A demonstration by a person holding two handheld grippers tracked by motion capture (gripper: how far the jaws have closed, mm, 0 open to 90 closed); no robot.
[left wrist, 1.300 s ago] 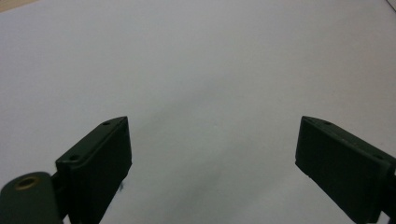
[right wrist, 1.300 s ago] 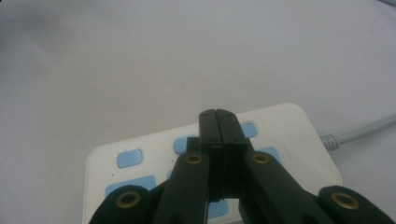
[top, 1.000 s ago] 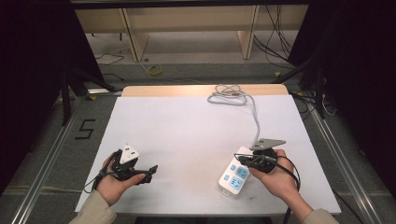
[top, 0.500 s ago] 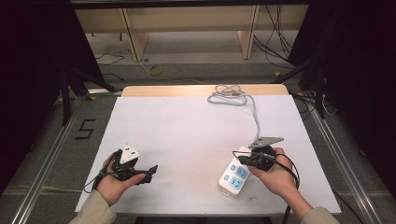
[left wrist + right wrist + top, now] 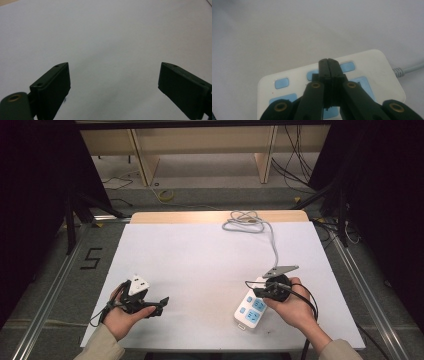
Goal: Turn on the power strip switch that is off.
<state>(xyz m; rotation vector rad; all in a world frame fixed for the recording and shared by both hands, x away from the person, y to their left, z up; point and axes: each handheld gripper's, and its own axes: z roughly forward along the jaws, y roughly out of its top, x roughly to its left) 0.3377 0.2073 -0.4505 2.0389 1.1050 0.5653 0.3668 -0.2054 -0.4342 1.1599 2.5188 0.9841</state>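
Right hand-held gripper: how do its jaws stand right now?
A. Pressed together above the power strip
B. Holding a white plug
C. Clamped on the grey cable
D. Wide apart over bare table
A: in the right gripper view the right hand-held gripper has its two black jaws pressed together with nothing between them, and the white power strip with its blue sockets lies right beneath.

Nothing shifts between the earlier pictures and now: the left gripper [image 5: 150, 302] (at seven o'clock on the table [image 5: 200, 255]), the right gripper [image 5: 257, 290] and the power strip [image 5: 250, 307] keep their places.
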